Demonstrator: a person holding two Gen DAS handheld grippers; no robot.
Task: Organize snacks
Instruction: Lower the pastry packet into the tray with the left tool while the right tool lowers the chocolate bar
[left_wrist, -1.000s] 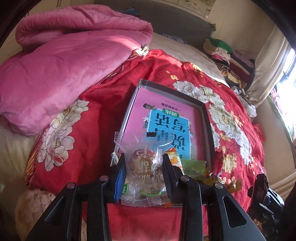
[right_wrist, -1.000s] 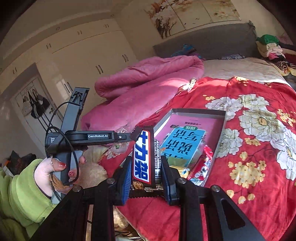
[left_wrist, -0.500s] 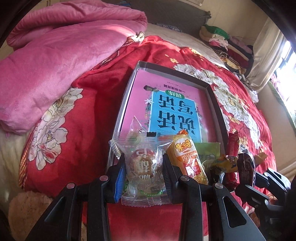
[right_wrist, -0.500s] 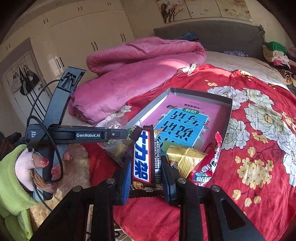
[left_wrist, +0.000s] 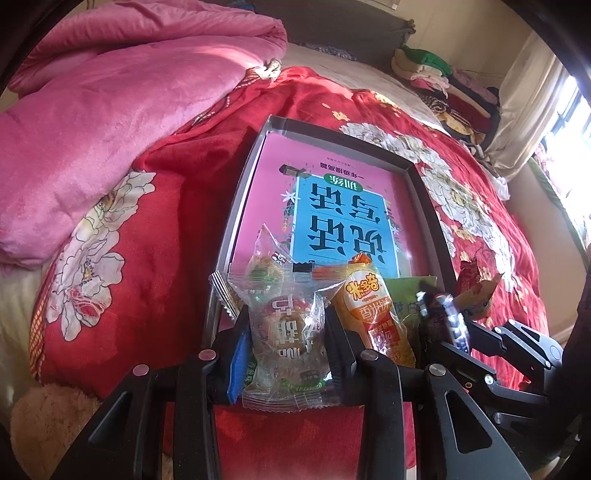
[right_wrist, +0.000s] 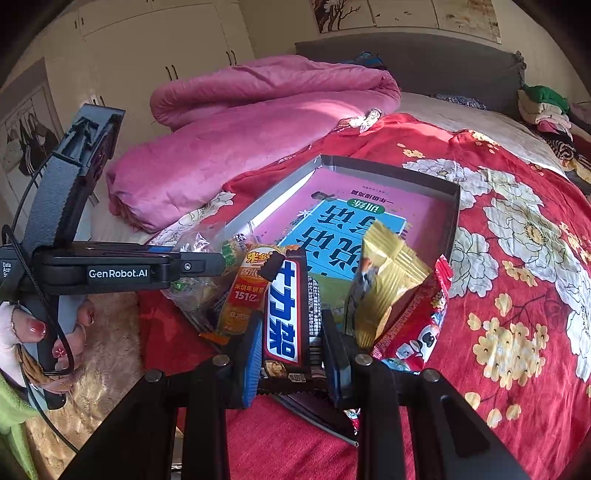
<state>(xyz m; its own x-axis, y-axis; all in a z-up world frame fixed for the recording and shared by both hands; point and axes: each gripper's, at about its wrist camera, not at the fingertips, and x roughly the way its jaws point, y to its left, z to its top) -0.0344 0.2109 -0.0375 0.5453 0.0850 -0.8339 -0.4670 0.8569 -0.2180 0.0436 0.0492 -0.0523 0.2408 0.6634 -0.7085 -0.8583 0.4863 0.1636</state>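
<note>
Left gripper (left_wrist: 288, 332): we pinch the clear-wrapped pastry (left_wrist: 286, 338), its fingers clamped on its sides.
Right gripper (right_wrist: 291, 339): we grip the chocolate bar (right_wrist: 286, 314), long axis upright.
Tray (left_wrist: 243, 192): directly ahead of both on the bed; near edge crowded, far end bare.

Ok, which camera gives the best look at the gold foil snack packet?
The right wrist view. There the gold foil snack packet stands unobstructed in the tray, beside the chocolate bar held in the right hand-held gripper. The left wrist view shows only a tan sliver of it behind that gripper.
</note>
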